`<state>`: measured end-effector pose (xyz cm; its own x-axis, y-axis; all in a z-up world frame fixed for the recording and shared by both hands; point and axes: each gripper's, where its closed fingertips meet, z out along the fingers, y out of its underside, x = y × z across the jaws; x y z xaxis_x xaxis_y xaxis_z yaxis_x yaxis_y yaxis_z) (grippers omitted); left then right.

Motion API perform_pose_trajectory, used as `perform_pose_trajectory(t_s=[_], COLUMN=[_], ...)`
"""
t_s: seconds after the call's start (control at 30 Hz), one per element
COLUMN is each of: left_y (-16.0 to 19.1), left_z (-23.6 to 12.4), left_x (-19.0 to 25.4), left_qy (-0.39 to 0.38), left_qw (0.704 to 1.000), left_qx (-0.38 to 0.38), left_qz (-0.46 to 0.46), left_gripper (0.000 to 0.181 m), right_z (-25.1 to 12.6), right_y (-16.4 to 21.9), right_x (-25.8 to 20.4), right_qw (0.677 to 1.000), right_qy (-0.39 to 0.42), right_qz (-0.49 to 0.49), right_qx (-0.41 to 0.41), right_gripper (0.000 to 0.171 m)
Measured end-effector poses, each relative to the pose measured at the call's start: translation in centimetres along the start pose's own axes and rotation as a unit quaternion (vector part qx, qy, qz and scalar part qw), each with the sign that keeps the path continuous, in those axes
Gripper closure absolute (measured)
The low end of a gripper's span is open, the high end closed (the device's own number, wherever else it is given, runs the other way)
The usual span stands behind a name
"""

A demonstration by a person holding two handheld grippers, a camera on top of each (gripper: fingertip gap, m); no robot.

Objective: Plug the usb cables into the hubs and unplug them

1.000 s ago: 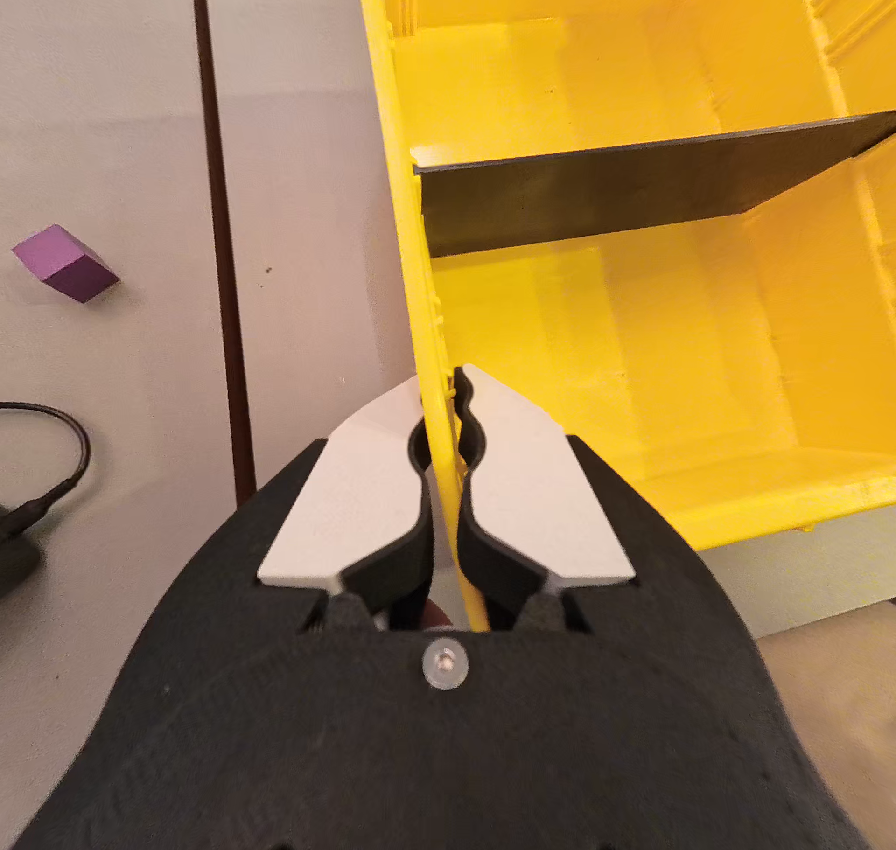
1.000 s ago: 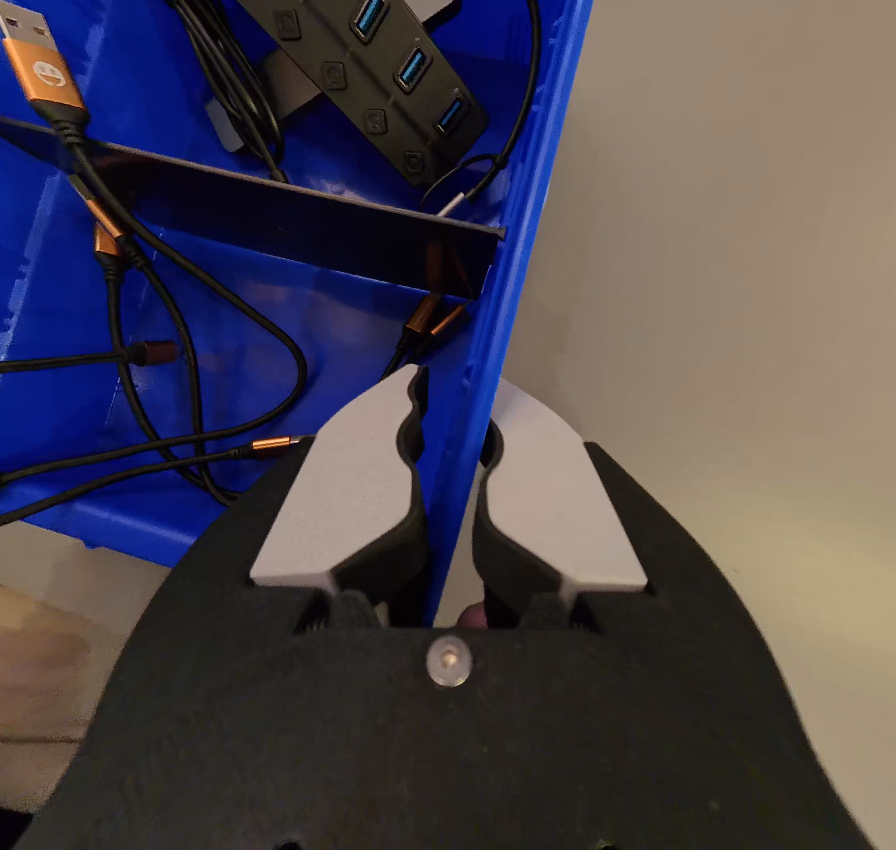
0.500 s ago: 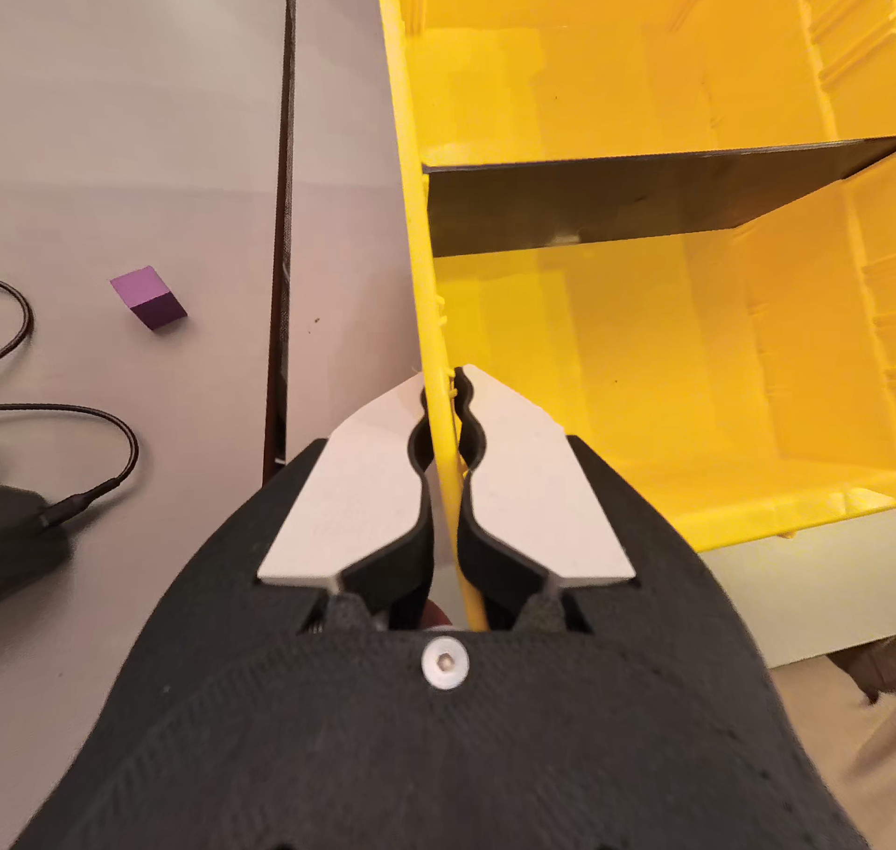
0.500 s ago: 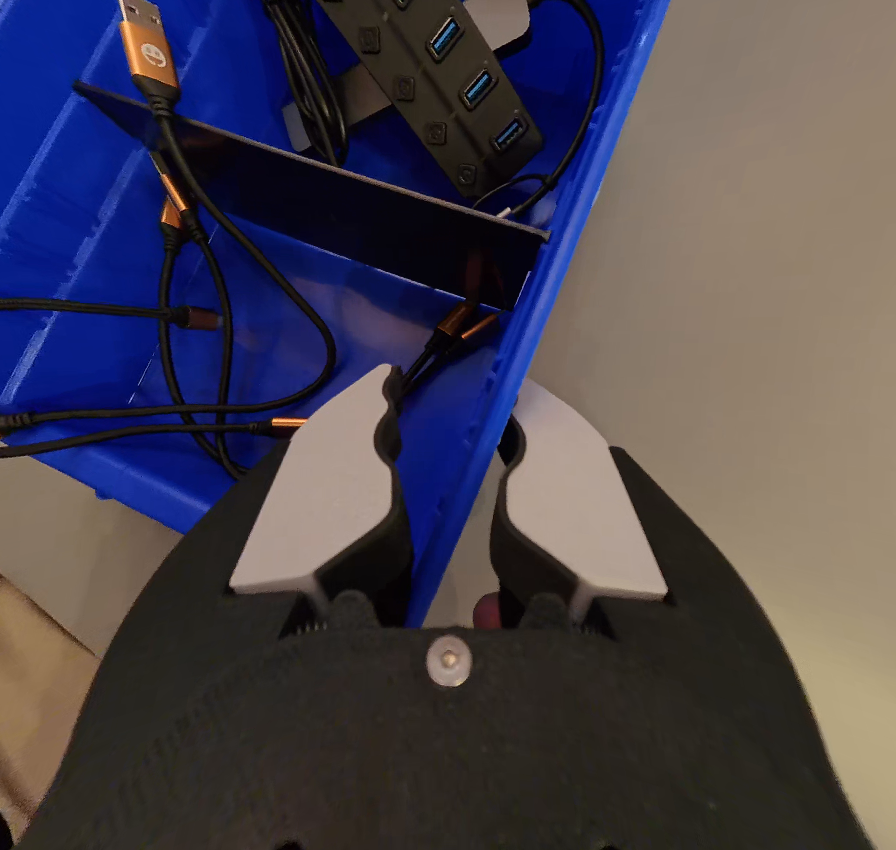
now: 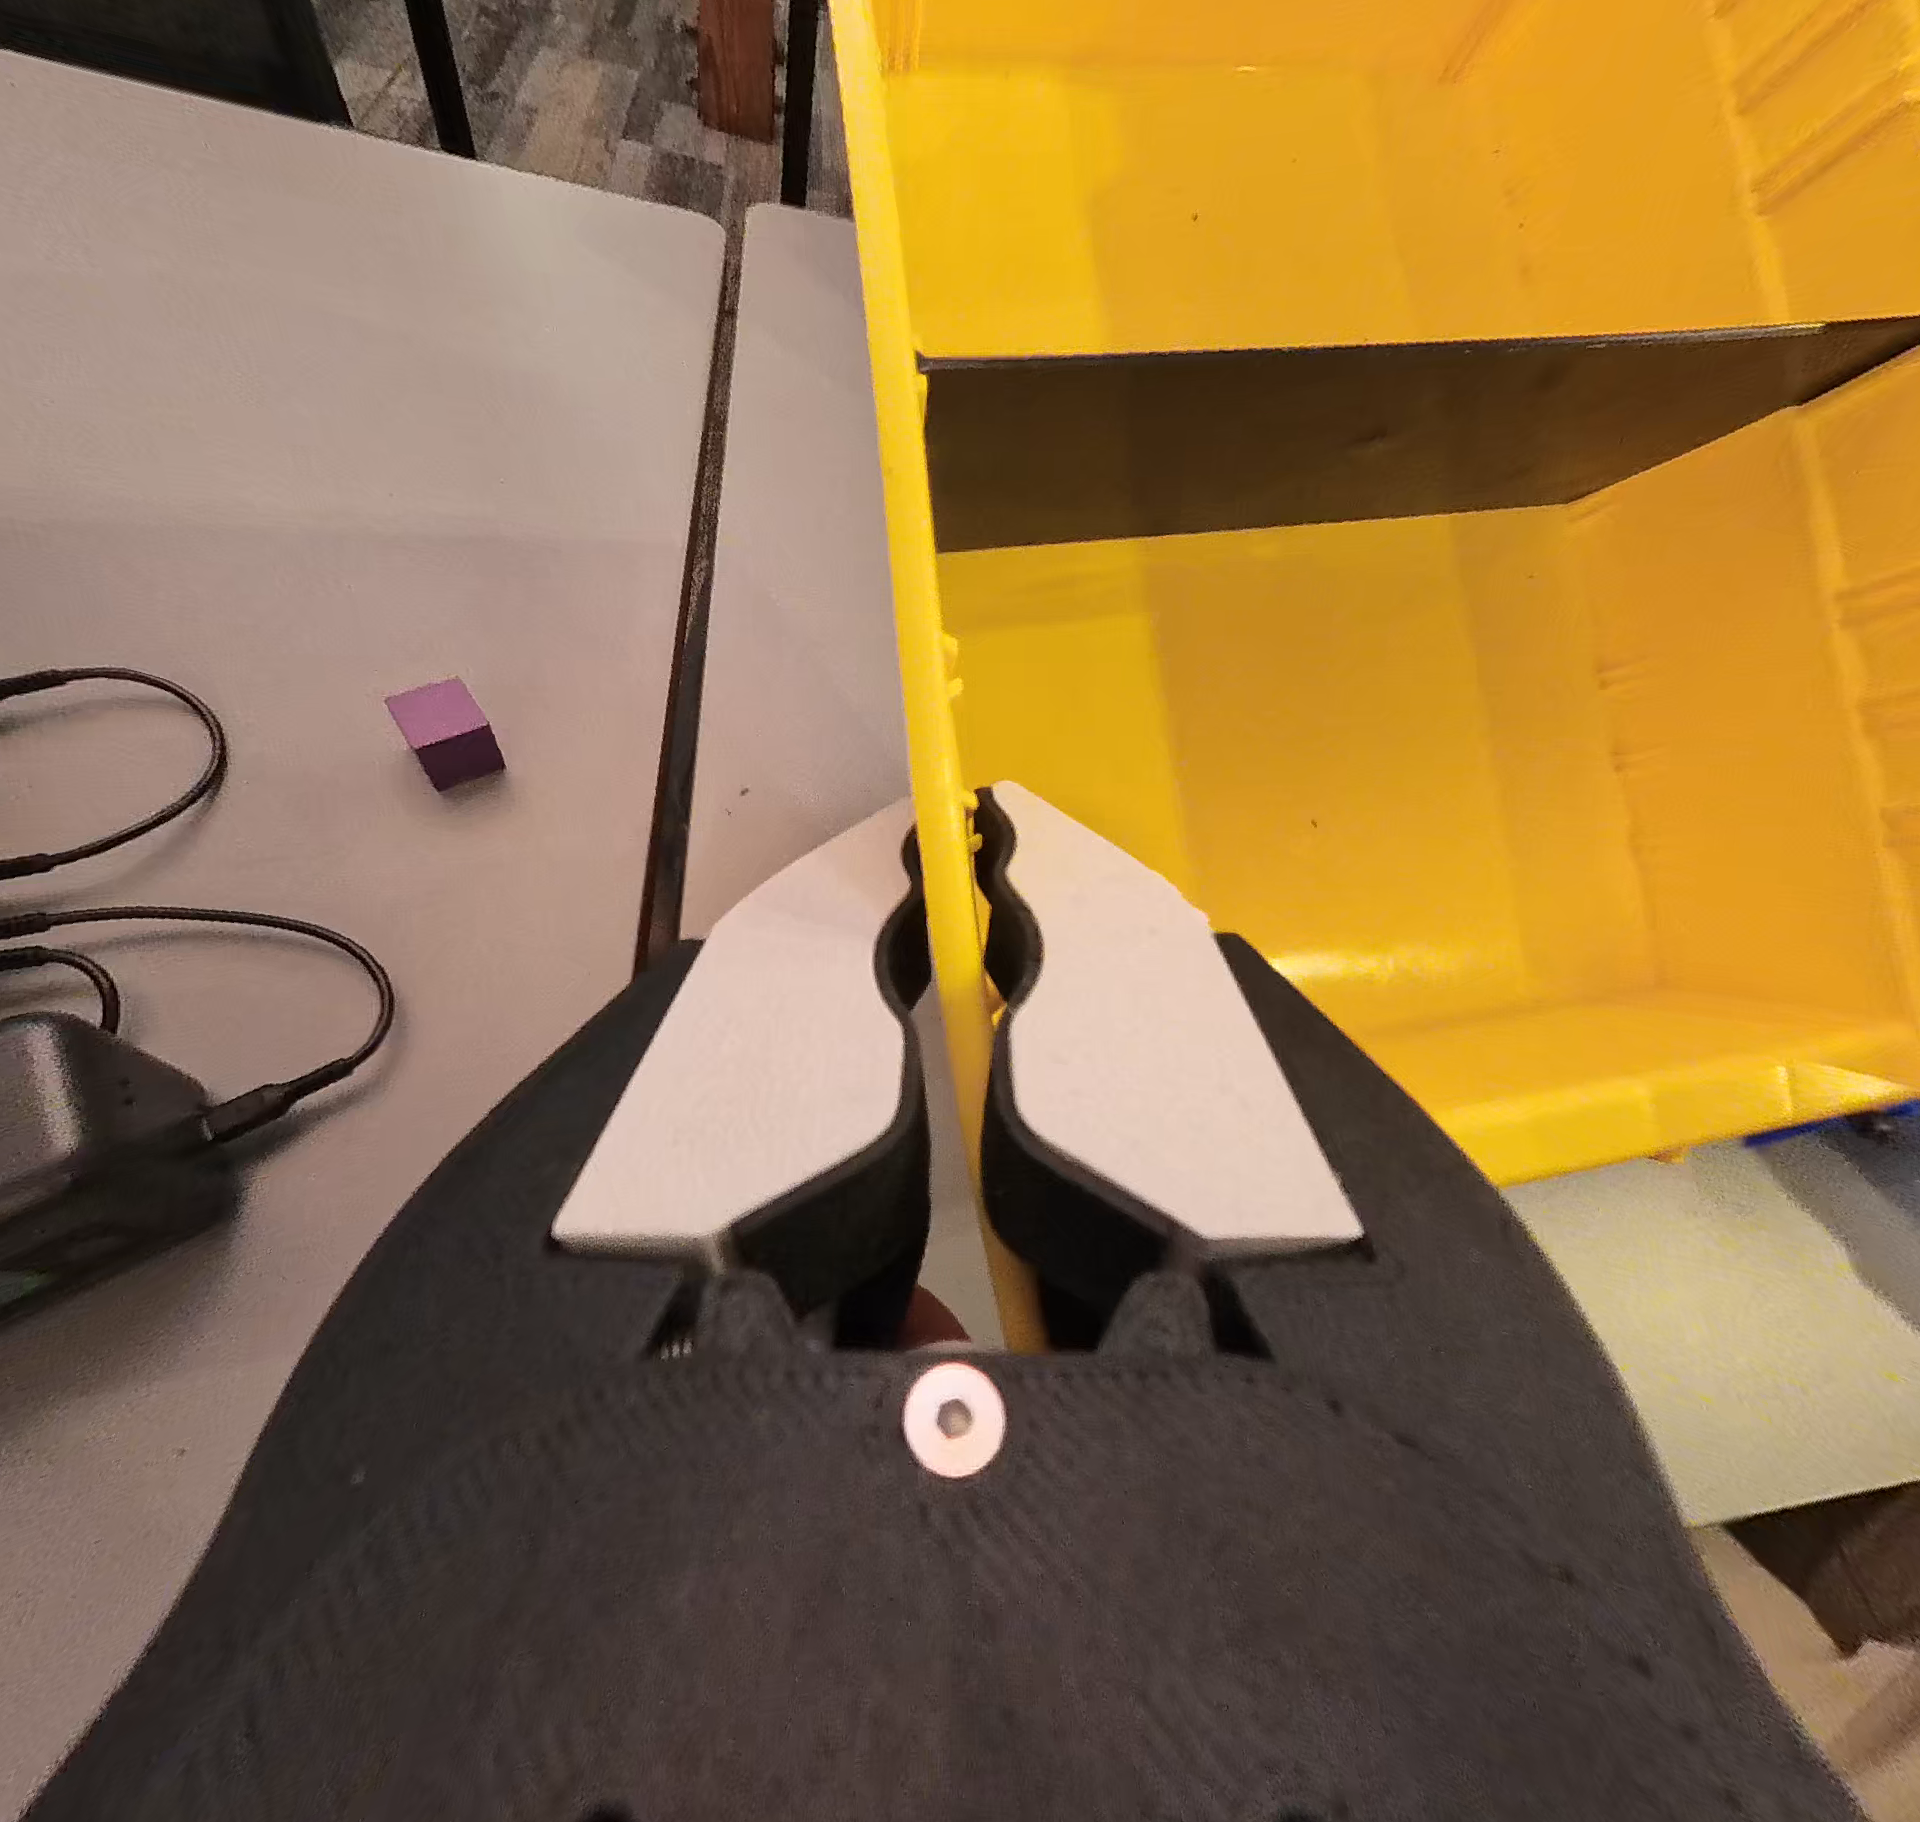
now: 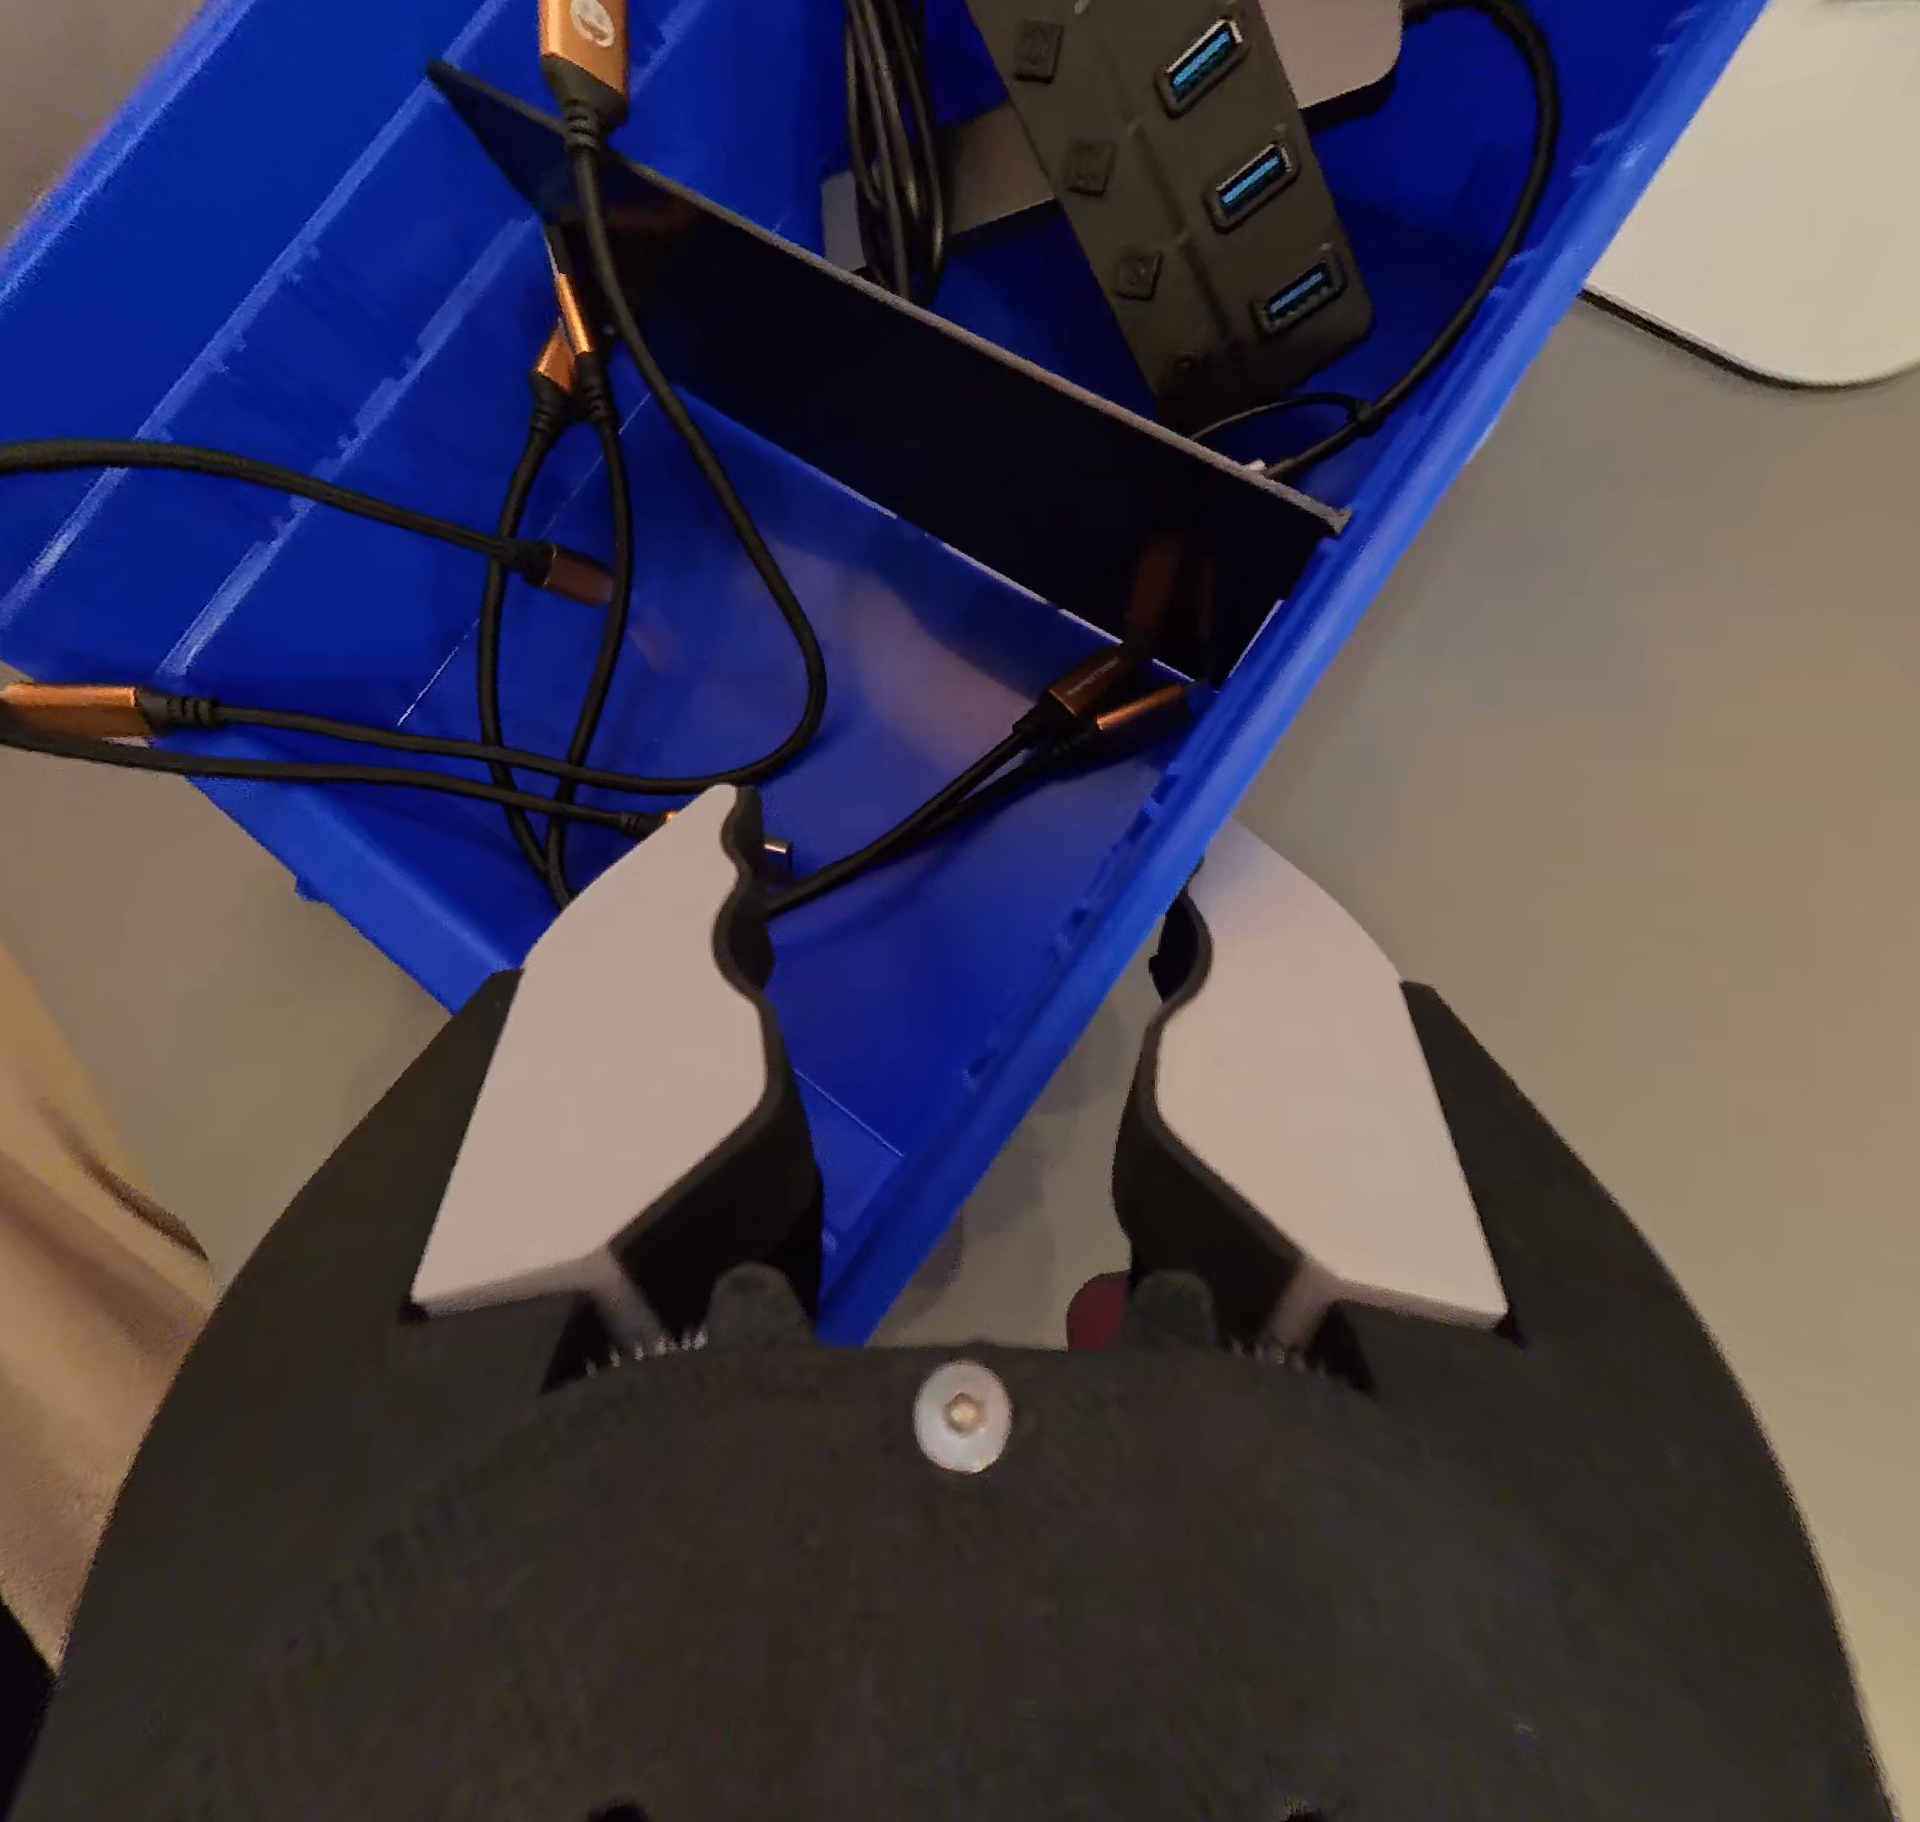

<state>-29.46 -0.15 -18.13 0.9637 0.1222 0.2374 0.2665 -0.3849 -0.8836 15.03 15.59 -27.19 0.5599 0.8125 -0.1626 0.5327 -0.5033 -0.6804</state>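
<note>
A blue bin [image 6: 1278,723] holds a black USB hub [image 6: 1164,141] with blue ports beyond a black divider [image 6: 935,401]. Several black cables [image 6: 717,546] with copper-coloured plugs lie on the near side; one USB plug [image 6: 584,6] sticks up over the divider. My right gripper [image 6: 966,847] is open, one finger inside the bin's right wall and one outside. My left gripper [image 5: 951,806] is shut on the left wall of an empty yellow bin [image 5: 904,484] that has a black divider [image 5: 1351,432].
In the left wrist view a purple cube [image 5: 445,733] sits on the grey table, with black looped cables [image 5: 208,764] and a dark device [image 5: 73,1180] at the left edge. A gap between two tabletops [image 5: 686,629] runs beside the yellow bin. The gap from one gripper's tips to the other's is roughly 50 cm.
My right gripper has opened and let go of the blue bin's wall; the bin now sits more slanted in view. The left gripper still grips the yellow wall, and more table now shows beside it.
</note>
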Motion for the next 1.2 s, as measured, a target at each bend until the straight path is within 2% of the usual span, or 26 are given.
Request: perform_pose_trajectory(t_s=[0.03,0.27,0.5,0.63,0.83,0.9,1.0,1.07,1.2], left_y=[-0.2,-1.6,-3.7,-5.1,-6.0,-6.3,-7.0,-7.4,-8.2], left_z=[-0.2,-1.4,-3.3,-4.3,-4.7,-4.8,-4.9,-4.9,-4.6], left_x=[-0.1,-0.6,-0.7,-0.7,0.4,1.1,2.5,3.6,6.3], left_qy=[-0.001,-0.001,0.003,0.006,0.014,0.016,0.026,0.034,0.049], left_qw=[1.000,0.999,0.996,0.993,0.991,0.991,0.990,0.989,0.988], left_qx=[0.007,0.043,0.086,0.120,0.131,0.131,0.136,0.140,0.143], left_qz=[-0.003,-0.017,-0.023,-0.021,-0.015,-0.006,0.007,0.015,0.024], left_gripper=[0.176,0.175,0.175,0.175,0.175,0.175,0.175,0.175,0.175], right_z=[0.5,3.6,6.8,8.1,9.6,9.6,9.1,8.5,5.7], right_y=[-0.3,-2.6,-4.4,-5.6,-6.7,-6.7,-5.8,-5.7,-7.4], right_x=[-0.7,-5.4,-10.9,-13.3,-17.2,-18.9,-20.8,-20.4,-17.6], right_qw=[1.000,0.999,0.996,0.994,0.988,0.981,0.961,0.959,0.966], right_qy=[-0.002,-0.033,-0.077,-0.105,-0.150,-0.192,-0.275,-0.281,-0.257], right_qz=[-0.004,-0.007,-0.023,-0.017,-0.018,-0.024,0.005,0.007,-0.006], right_qx=[0.000,0.021,0.028,0.033,0.038,0.031,-0.020,-0.021,0.035], right_gripper=[0.098,0.093,0.069,0.063,0.051,0.046,0.049,0.053,0.052])
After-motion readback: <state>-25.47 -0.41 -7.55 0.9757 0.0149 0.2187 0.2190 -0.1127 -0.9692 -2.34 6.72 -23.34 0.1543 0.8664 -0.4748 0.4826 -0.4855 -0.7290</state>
